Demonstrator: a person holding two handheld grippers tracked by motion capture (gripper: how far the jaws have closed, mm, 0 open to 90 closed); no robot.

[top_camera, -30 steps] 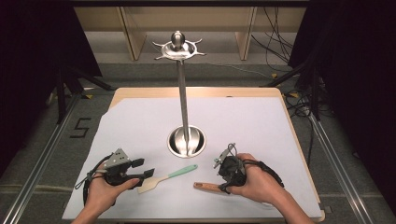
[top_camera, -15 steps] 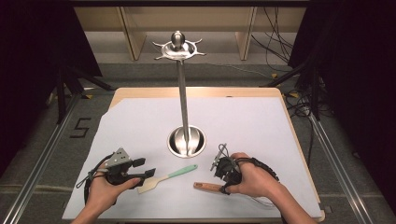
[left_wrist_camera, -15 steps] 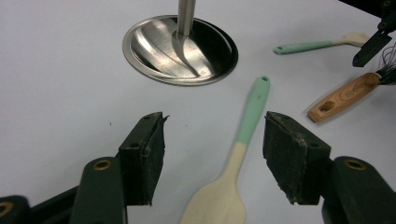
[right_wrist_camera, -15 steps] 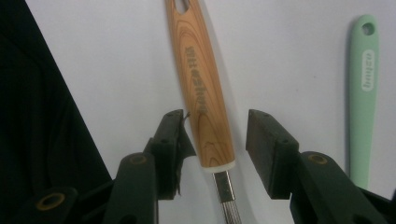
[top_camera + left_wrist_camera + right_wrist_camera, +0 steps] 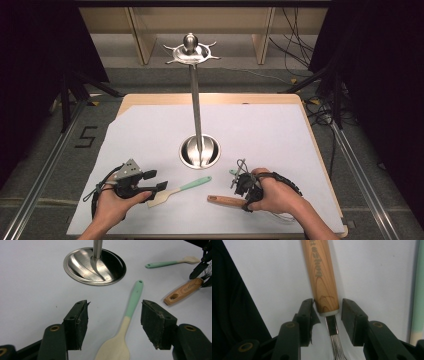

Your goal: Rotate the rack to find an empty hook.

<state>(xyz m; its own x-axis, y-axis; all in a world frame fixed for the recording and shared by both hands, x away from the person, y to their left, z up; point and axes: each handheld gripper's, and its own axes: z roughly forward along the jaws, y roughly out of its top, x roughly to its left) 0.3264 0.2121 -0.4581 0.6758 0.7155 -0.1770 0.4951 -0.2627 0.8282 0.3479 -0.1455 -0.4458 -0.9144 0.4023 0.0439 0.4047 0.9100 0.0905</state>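
A whisk with a wooden handle point(image 5: 225, 201) lies at the front right of the white sheet. My right gripper point(image 5: 243, 187) stands over its neck. In the right gripper view the jaws point(image 5: 327, 307) flank the end of the handle point(image 5: 319, 272) with thin gaps, and they have just been closing. My left gripper point(image 5: 156, 180) rests at the front left, open. A spatula point(image 5: 182, 189) with a mint handle and a cream head lies between its jaws point(image 5: 115, 315), untouched by the pads. The left gripper view shows that spatula point(image 5: 130, 307) running away from me.
A steel stand has its round base point(image 5: 200, 151) at the middle of the sheet. Its tall pole ends in a ring of hooks point(image 5: 191, 50). A second mint spatula point(image 5: 170, 263) lies beyond the whisk handle point(image 5: 183, 291). The table's wooden edge point(image 5: 320, 150) runs along the right.
The right hand has shifted slightly over the whisk, and its jaws have narrowed around the handle. The left hand and the spatula have not moved.
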